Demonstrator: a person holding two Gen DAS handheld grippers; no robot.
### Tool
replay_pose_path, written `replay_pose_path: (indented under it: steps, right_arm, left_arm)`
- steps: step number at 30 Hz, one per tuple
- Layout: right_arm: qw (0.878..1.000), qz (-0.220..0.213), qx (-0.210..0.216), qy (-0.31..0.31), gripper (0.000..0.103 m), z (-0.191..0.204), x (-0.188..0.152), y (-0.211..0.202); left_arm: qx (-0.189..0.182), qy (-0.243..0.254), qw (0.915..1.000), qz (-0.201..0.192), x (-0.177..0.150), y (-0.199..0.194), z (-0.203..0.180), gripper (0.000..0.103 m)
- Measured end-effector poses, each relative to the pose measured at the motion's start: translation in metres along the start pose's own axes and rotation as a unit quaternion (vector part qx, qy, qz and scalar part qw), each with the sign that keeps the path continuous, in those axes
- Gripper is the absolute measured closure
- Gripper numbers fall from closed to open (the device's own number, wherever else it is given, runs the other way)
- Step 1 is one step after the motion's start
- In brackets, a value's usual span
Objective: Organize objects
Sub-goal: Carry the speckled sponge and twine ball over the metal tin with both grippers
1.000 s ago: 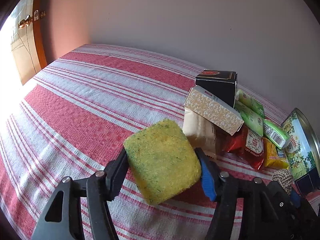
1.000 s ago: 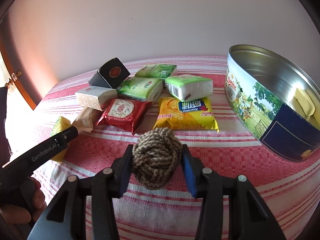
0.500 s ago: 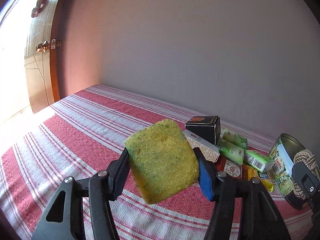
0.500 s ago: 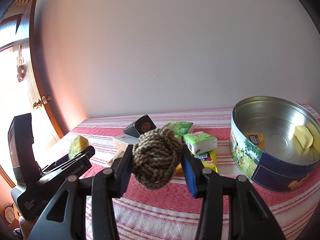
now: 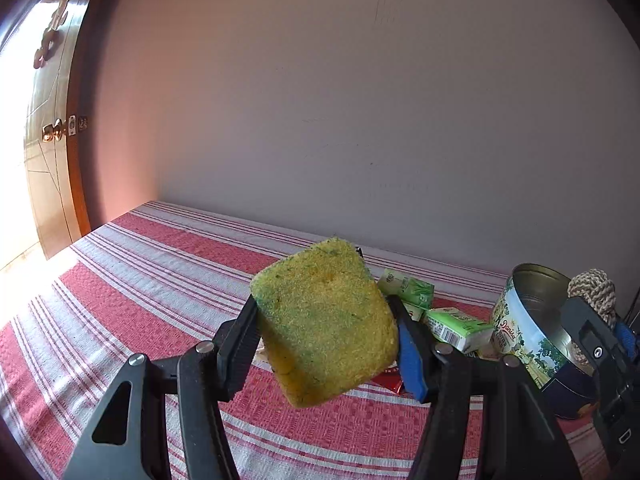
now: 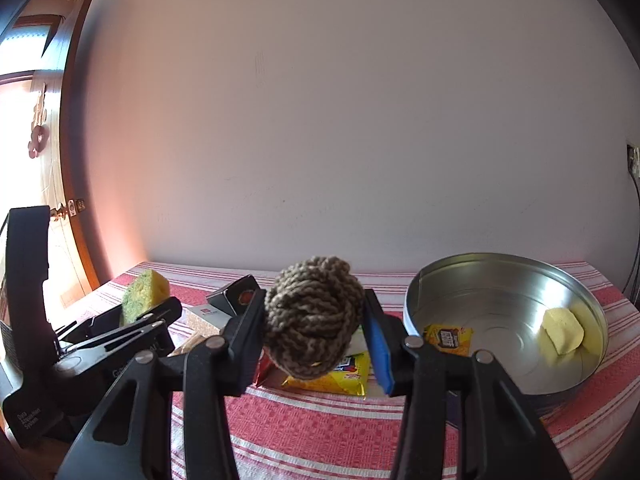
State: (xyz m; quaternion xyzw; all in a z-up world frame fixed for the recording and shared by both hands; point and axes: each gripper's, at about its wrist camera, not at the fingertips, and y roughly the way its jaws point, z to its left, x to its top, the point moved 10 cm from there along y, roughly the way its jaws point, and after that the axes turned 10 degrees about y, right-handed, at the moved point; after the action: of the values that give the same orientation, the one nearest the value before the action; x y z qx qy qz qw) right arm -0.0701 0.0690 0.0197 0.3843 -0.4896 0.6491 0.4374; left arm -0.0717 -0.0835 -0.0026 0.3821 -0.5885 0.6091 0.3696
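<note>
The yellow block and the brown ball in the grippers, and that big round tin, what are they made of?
The yellow block looks like sponge: grainy, pitted, matte, with green flecks. The brown ball looks like twisted rope or cord knotted into a ball; whether cotton or jute I cannot tell. The round tin looks like thin metal: shiny silver inside, with a printed picture outside.

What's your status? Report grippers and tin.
Left gripper shut on sponge. Right gripper shut on rope ball. Tin open, nothing in the way.

- The sponge (image 5: 324, 326) hid most of the packets behind it from me.
- The rope ball (image 6: 314, 316) covered the yellow packet's (image 6: 340, 376) upper part.
</note>
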Motion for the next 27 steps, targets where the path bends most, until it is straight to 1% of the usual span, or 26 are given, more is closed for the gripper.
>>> replay_pose_path:
  steps: [8, 12, 20, 27]
  right_arm:
    - [0.999, -0.019, -0.033, 0.002, 0.057, -0.042, 0.014, -0.006]
    - [0.998, -0.027, -0.057, -0.001, 0.057, -0.066, 0.020, -0.005]
    - [0.995, -0.028, -0.099, 0.016, 0.057, -0.127, 0.033, -0.001]
    - [0.991, -0.018, -0.128, 0.027, 0.057, -0.168, 0.037, 0.005]
  left_arm:
    - [-0.027, 0.020, 0.9994, -0.008, 0.010, 0.003, -0.044, 0.040]
    - [-0.041, 0.036, 0.9984, -0.011, 0.013, 0.005, -0.069, 0.040]
    - [-0.070, 0.060, 0.9956, -0.016, 0.020, 0.011, -0.118, 0.041]
    - [-0.096, 0.081, 0.9920, -0.016, 0.020, 0.015, -0.164, 0.041]
